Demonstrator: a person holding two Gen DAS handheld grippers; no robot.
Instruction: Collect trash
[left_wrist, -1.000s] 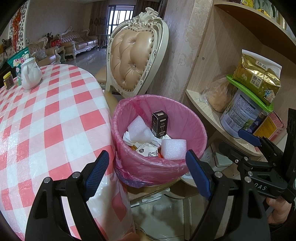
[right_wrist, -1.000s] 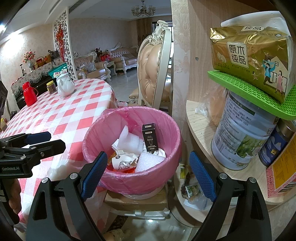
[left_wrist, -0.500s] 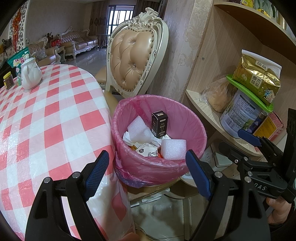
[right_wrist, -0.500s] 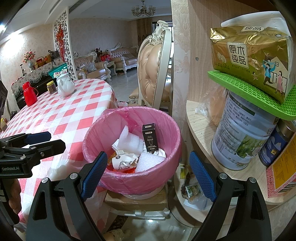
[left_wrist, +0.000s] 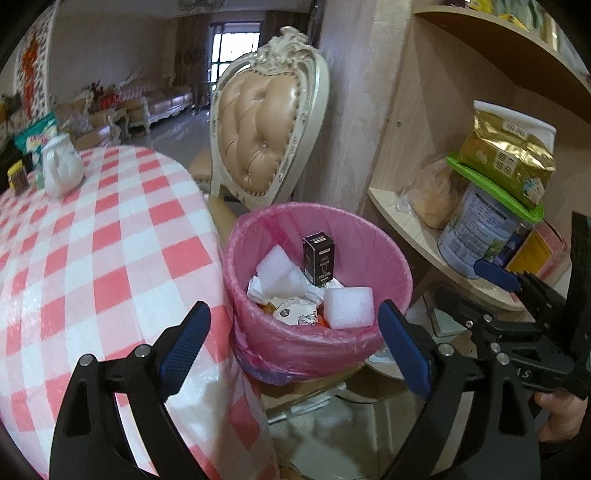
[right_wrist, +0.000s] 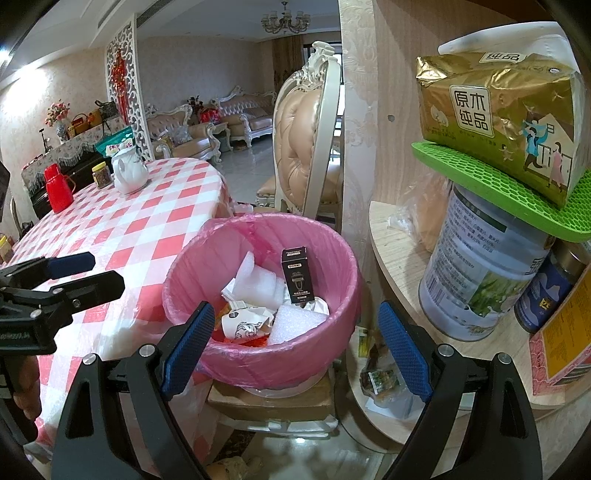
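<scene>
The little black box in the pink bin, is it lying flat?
No, the little black box stands upright among the white foam pieces inside the pink bin.

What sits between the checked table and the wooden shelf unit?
The pink-lined trash bin, holding foam and a black box; both wrist views show it.

the bin's (right_wrist: 295, 354) base hides behind its pink liner, foam (left_wrist: 349, 306) buries the lower trash, and the box's (right_wrist: 297, 275) label is too small to read.
</scene>
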